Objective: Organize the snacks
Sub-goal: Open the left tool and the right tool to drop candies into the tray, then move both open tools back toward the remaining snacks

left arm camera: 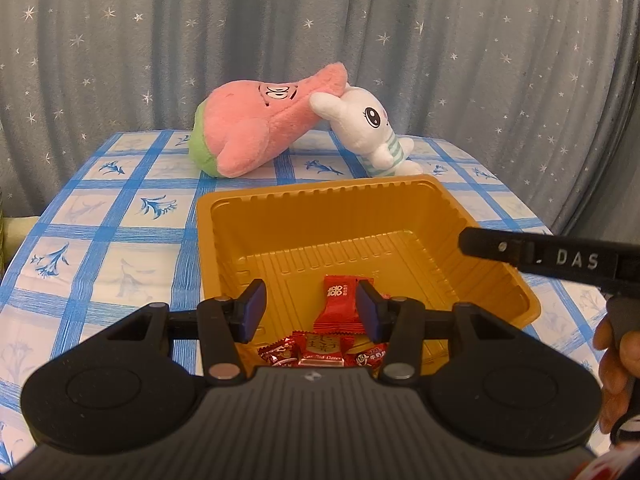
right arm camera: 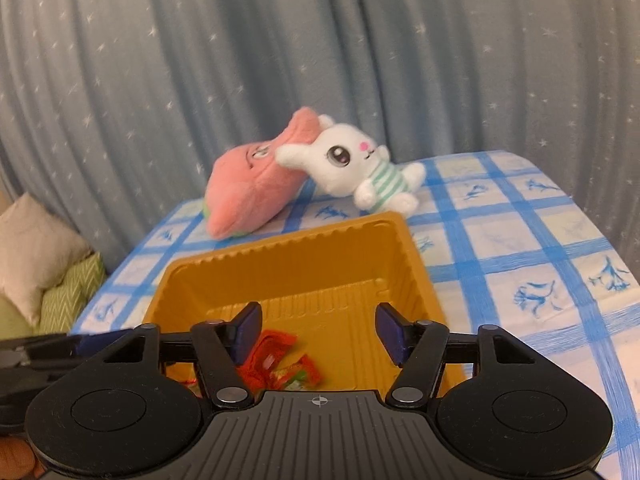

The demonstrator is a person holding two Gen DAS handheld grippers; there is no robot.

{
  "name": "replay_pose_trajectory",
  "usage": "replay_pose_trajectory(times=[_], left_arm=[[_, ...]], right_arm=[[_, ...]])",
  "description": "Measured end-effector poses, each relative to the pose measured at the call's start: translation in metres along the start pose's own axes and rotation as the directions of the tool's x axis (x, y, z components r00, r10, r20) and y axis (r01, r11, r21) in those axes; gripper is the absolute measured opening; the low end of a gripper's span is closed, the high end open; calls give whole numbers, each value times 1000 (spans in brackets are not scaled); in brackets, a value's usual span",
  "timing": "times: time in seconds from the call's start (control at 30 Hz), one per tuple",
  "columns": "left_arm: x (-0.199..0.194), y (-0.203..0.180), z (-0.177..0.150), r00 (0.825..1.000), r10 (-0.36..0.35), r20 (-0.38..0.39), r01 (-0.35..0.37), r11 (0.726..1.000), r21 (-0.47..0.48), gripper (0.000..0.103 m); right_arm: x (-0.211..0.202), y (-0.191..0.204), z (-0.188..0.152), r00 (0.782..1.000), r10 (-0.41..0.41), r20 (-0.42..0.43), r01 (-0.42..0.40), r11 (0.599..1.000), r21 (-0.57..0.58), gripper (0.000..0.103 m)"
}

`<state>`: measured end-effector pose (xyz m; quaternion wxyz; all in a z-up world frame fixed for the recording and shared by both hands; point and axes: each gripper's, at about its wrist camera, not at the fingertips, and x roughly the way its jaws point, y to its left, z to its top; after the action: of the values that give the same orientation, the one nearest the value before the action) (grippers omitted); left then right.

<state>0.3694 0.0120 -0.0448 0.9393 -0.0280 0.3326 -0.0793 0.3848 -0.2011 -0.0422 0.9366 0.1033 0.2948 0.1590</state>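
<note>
A gold plastic tray sits on the blue-checked tablecloth. Several red snack packets lie at its near end, and one red packet lies further in. My left gripper hovers over them, open, with its blue pads apart and pressing on nothing. My right gripper hangs over the tray's near end, also open and empty. Blurred red and orange packets lie below it. One of the right gripper's fingers reaches in over the tray's right wall.
A pink plush and a white rabbit plush lie behind the tray at the table's far side. A starred grey curtain hangs behind them. Cushions sit off the table's left edge. A hand grips the right handle.
</note>
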Motion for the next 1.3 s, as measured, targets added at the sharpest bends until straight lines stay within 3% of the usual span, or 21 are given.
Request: replay_pose_trajectory(times=[0.73, 1.3], left_arm=[[-22, -7, -5, 1000, 6, 20, -6, 1000, -3, 45], [-102, -17, -56, 1000, -10, 27, 11, 999, -37, 50]], right_arm=[[-35, 7, -1, 997, -34, 68, 36, 999, -26, 62], [-113, 8, -48, 996, -56, 75, 54, 998, 27, 62]])
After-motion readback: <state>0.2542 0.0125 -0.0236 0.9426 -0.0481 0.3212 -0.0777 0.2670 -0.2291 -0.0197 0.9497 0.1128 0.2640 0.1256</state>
